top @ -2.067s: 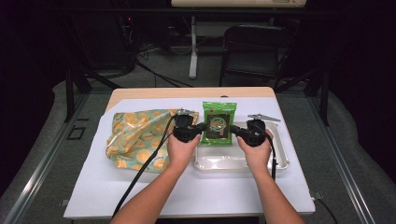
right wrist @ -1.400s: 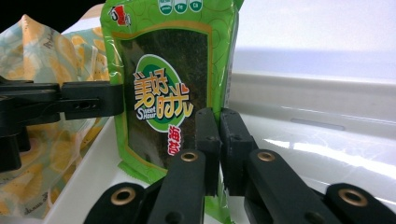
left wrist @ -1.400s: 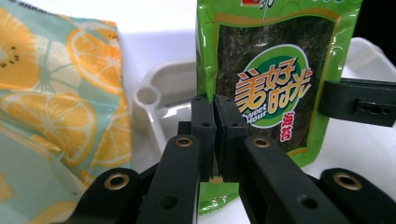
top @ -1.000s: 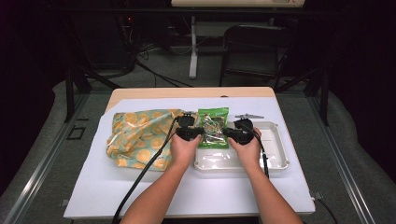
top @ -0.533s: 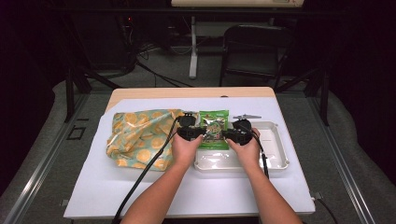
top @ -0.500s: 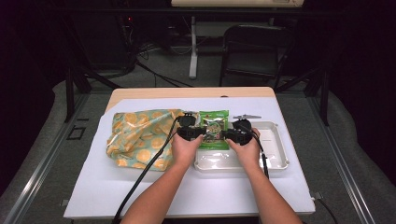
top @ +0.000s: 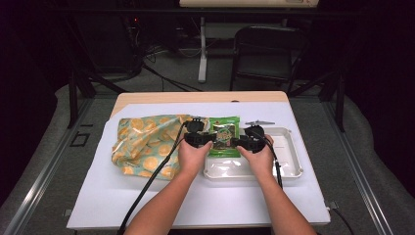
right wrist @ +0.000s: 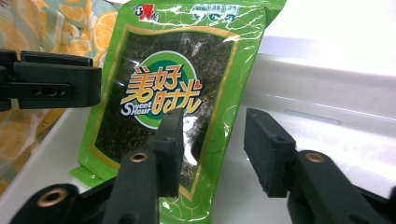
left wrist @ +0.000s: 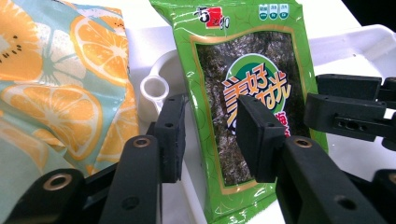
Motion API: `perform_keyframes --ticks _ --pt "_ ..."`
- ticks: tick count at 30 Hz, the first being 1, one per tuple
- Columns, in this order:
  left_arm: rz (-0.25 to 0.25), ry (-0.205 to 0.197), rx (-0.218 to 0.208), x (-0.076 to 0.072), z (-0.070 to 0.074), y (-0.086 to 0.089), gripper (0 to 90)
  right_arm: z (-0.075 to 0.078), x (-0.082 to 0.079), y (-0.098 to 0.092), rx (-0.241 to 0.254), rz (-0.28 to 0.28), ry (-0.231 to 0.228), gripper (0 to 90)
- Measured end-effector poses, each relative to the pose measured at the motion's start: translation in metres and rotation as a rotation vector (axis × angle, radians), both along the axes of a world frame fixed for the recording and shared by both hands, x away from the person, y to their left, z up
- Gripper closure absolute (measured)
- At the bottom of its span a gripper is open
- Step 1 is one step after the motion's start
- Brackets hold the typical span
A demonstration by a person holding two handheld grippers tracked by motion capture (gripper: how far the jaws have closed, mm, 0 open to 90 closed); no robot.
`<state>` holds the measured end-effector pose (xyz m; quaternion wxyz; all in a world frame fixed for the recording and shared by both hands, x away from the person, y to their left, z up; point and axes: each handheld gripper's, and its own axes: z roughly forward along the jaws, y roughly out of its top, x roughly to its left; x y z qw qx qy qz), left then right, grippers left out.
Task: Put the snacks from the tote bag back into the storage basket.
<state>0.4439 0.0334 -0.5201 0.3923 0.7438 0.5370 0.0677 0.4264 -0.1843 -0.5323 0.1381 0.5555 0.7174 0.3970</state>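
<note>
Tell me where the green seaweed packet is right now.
In the high view, the green seaweed packet lies at the left end of the white tray, right of the orange-print bag.

The flat green foil seaweed snack packet (right wrist: 177,93) carries "Sweet Hour" in white Latin letters w/ three big orange-yellow Chinese characters above it, 美好时光, on a round green-and-white emblem at the front's centre. Top left corner of the packet has a small red logo w/ white characters, too small to read; top right has a row of small green badges, also unreadable. In the left gripper view the same big characters show on the packet, partly hidden.
</note>
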Motion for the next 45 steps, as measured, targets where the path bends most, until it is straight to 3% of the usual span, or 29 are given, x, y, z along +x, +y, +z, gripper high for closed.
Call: perform_keyframes --ticks 8,18,32,35,45 --pt "-0.01 -0.013 -0.008 -0.004 0.003 0.004 59.2 0.004 -0.005 -0.003 0.019 -0.006 -0.002 51.4" --pt "-0.023 -0.031 0.006 -0.007 0.006 0.004 58.7 0.006 -0.01 -0.001 -0.005 0.009 -0.013 49.6" --pt "-0.047 -0.065 -0.019 -0.015 0.018 0.006 57.9 0.015 -0.017 0.002 -0.005 0.031 -0.039 47.2" --pt "-0.062 -0.06 -0.048 -0.017 0.023 0.009 57.8 0.017 -0.019 0.002 -0.005 0.029 -0.043 46.7" --pt "-0.096 -0.142 -0.021 -0.032 0.048 0.026 57.3 0.029 -0.03 0.001 -0.012 0.044 -0.067 45.8"
